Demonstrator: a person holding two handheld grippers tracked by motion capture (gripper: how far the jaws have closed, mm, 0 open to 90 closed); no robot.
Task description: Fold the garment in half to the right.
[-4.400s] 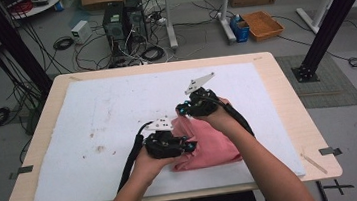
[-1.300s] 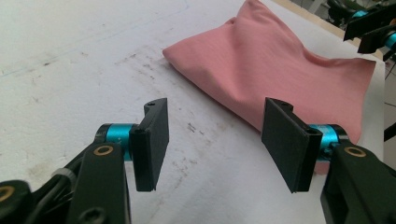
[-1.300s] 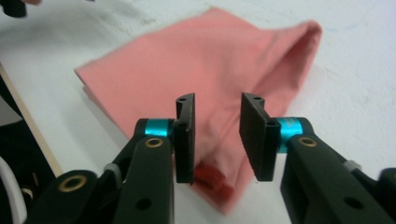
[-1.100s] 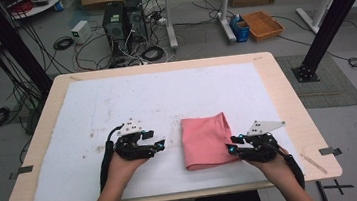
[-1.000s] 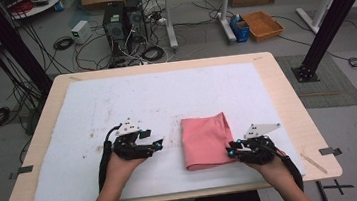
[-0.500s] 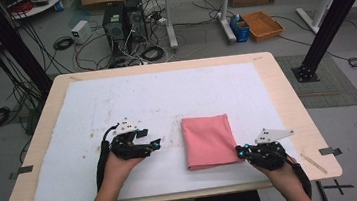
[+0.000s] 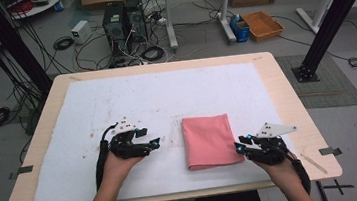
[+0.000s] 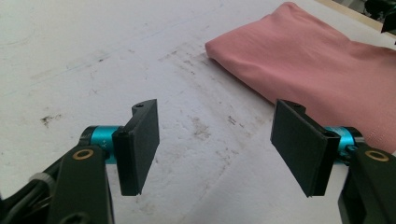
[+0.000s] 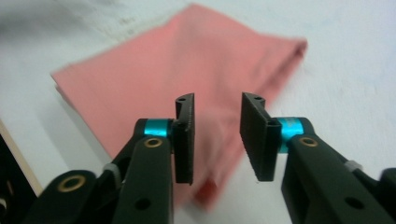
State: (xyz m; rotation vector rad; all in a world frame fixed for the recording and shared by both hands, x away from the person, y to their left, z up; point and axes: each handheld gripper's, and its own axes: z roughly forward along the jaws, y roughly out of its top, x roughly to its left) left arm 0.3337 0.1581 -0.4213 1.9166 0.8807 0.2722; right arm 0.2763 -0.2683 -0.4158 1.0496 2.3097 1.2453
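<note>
Both hands have let go, so the right gripper (image 7: 242, 148), slightly spread, sits just beside the folded pink cloth (image 7: 209, 140), nearer than the wide-spread left gripper (image 7: 152, 144).

A folded cloth (image 7: 209, 140) lies on a paper sheet (image 7: 156, 98) covering the table (image 7: 286, 89). The left gripper (image 7: 153, 143) sits at its nine o'clock, apart; the right gripper (image 7: 239, 147) just at its four o'clock.

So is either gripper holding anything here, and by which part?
Nothing is held. The left gripper and right gripper are both open and empty, with the folded pink cloth between them.
</note>
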